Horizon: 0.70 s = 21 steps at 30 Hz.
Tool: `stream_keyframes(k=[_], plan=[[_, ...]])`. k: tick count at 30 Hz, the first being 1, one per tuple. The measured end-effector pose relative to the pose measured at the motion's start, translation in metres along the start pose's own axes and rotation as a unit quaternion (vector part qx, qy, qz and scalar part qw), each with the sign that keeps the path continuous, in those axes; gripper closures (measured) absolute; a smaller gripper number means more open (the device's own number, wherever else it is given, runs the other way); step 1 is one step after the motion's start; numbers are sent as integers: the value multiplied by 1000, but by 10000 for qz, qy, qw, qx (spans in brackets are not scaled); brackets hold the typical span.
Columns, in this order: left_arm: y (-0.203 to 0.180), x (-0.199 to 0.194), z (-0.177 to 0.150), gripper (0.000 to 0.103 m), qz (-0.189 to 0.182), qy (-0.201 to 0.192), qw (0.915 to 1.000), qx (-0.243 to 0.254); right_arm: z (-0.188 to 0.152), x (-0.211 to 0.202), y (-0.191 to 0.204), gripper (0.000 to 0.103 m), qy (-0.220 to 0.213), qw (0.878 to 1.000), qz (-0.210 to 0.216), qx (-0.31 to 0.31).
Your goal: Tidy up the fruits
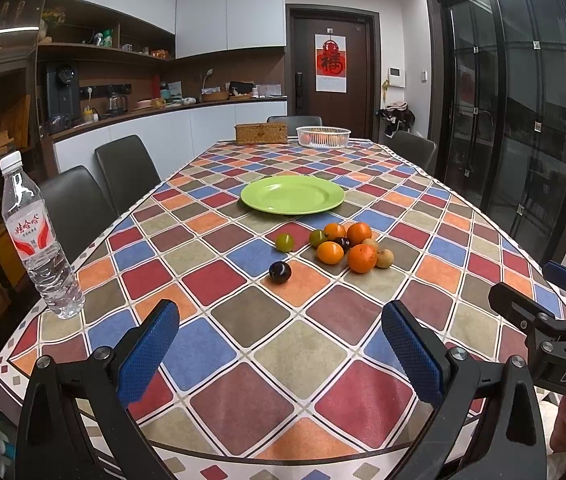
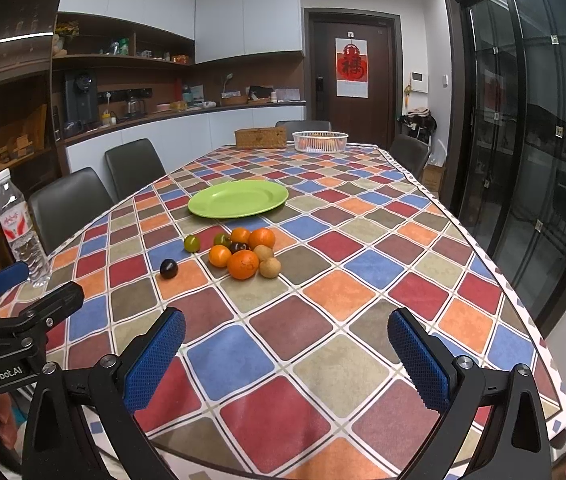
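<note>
Checked tablecloth (image 1: 283,360) covers the whole table; green plate (image 1: 292,194) mid-table, bare; fruit pile (image 1: 349,246) just in front of it, dark plum (image 1: 280,271) and green one (image 1: 284,242) apart at its left; left gripper (image 1: 279,352) and right gripper (image 2: 285,354) both spread, holding nothing, near table edge. Risk — round fruit rolls if nudged; pile scatters. No long axis; fruits near-spherical, pile runs roughly crosswise.

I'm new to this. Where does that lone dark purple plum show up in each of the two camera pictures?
Left wrist view: the lone dark purple plum lies just left of centre, nearer the camera than the fruit pile.
Right wrist view: the same plum sits further left, again at the pile's near-left.
Shared landmark: the round lime-green plate beyond the fruit, empty in both views.
</note>
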<state>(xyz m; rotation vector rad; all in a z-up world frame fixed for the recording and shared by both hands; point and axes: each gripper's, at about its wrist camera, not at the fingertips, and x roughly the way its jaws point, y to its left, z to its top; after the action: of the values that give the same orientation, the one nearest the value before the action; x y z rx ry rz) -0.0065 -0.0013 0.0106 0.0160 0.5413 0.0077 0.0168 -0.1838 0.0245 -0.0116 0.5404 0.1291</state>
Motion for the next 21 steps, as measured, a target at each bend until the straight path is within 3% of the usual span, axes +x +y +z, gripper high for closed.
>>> stream_keyframes(k=[21], plan=[[0, -2, 1, 0, -1, -18, 10000, -6, 0, -2, 2, 1, -22, 10000, -3, -19]])
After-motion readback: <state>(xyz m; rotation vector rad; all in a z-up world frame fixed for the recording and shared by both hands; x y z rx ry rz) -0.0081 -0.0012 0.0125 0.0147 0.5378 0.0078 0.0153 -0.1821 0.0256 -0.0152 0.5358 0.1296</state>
